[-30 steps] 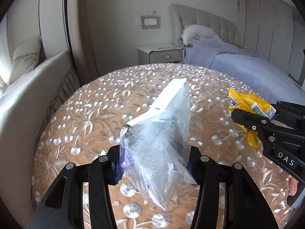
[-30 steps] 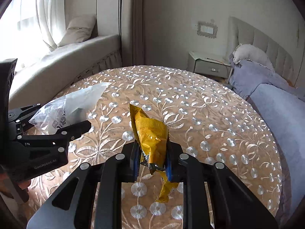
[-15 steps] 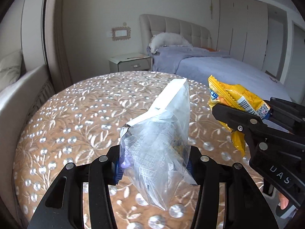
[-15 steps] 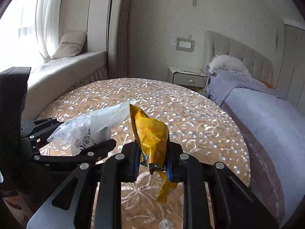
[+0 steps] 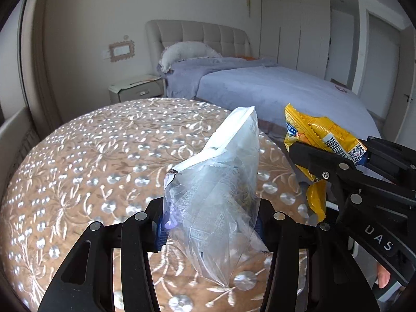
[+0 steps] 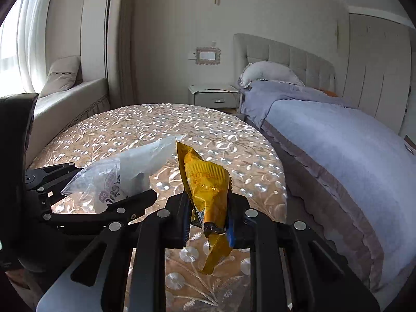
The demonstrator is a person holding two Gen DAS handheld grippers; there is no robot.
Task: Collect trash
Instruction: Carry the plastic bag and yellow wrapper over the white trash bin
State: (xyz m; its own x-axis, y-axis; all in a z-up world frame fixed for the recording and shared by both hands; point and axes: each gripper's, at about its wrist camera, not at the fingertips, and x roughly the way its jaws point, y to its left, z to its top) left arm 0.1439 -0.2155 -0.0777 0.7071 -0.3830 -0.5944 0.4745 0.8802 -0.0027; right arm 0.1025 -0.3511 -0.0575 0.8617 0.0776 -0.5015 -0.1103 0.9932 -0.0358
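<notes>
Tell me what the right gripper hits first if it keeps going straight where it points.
Probably the round embroidered tabletop: the right gripper, shut on the yellow wrapper, points down toward it. Depth is unclear.

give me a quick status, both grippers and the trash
Left gripper shut on clear plastic bag. Right gripper shut on yellow snack wrapper. Both held above the round embroidered table; nothing in the way.

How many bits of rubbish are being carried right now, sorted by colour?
Clear plastic bag, held in the left gripper: 1
Yellow snack wrapper, held in the right gripper: 1
Total: 2
</notes>
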